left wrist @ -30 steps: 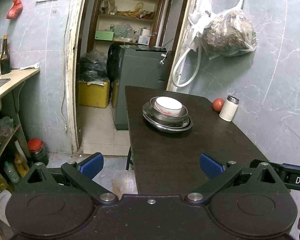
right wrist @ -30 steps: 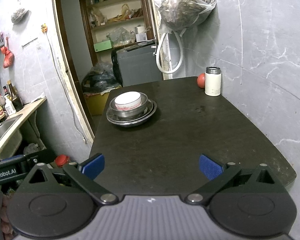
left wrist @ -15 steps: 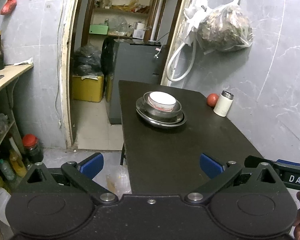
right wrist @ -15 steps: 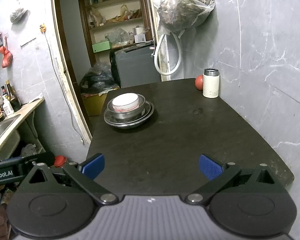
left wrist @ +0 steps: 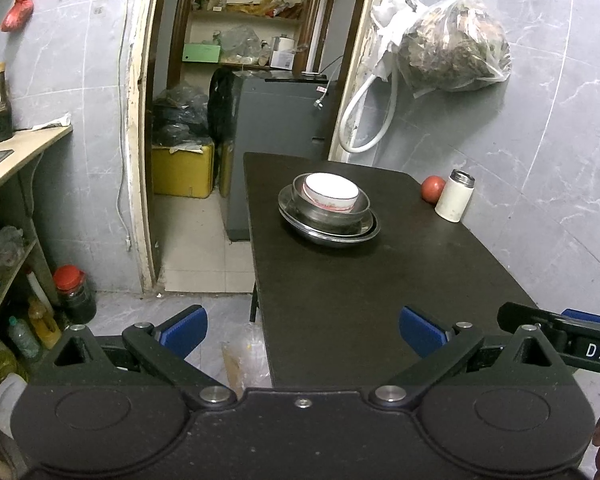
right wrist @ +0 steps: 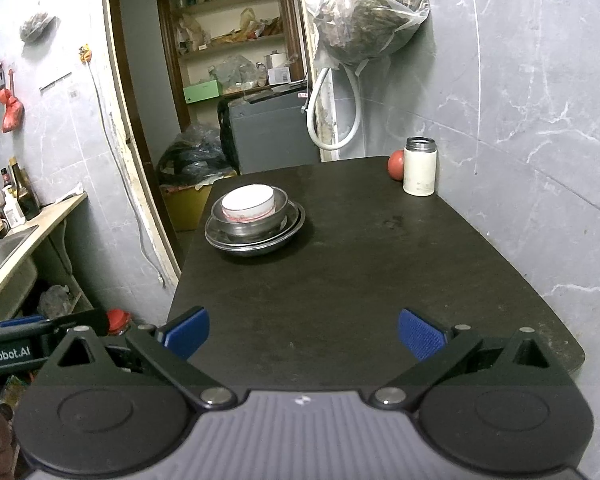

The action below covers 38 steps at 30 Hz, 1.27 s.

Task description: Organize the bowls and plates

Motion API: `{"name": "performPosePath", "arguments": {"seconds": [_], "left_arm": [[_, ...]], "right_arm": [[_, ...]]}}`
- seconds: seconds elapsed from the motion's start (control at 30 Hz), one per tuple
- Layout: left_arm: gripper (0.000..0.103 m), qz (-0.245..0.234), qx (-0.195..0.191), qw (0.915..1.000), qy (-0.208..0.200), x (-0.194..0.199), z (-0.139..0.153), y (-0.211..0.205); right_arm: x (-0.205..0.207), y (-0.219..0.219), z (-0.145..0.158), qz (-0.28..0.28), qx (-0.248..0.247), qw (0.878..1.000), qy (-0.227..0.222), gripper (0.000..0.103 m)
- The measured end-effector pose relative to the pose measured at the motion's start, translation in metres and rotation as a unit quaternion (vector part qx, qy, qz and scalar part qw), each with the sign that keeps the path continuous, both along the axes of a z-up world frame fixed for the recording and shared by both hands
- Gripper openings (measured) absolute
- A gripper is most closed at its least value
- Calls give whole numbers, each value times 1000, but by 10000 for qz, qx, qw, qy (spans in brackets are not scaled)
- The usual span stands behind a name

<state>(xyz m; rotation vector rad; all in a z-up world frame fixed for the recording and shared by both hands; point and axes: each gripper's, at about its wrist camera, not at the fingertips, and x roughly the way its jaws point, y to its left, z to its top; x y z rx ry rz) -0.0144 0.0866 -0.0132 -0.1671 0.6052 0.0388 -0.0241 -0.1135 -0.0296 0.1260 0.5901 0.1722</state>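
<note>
One stack of dishes stands on the dark table (left wrist: 340, 288) (right wrist: 340, 280): a white bowl (left wrist: 331, 194) (right wrist: 248, 202) with a red pattern nests in a steel bowl (left wrist: 354, 216) (right wrist: 260, 226), which rests on steel plates (left wrist: 328, 236) (right wrist: 256, 244). My left gripper (left wrist: 302, 330) is open and empty, well short of the stack, over the table's near left edge. Over the near end of the table my right gripper (right wrist: 303, 332) is open too, with nothing between its blue pads.
A white flask (left wrist: 455, 196) (right wrist: 420, 166) and a red tomato (left wrist: 433, 189) (right wrist: 396, 164) stand by the right wall. A plastic bag (left wrist: 456, 46) hangs above. Left are a doorway (left wrist: 204, 120), a counter with a sink (right wrist: 8, 248) and floor bottles (left wrist: 40, 320).
Both views have shifted slightly while the grippers stayed open. The stack of dishes has not moved on the table.
</note>
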Motion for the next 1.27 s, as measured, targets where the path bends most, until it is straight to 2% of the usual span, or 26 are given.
{"name": "performPosePath", "arguments": {"seconds": [1.0,1.27], "left_arm": [[102,-183,7,9998,10,11,-3,-6],[102,-197,8,9997,145,23,-9,-10]], "right_arm": [[10,-9,-5,-37,-13,10000,78,103],[19,-12,-10,-82,-24,9998,175,103]]}}
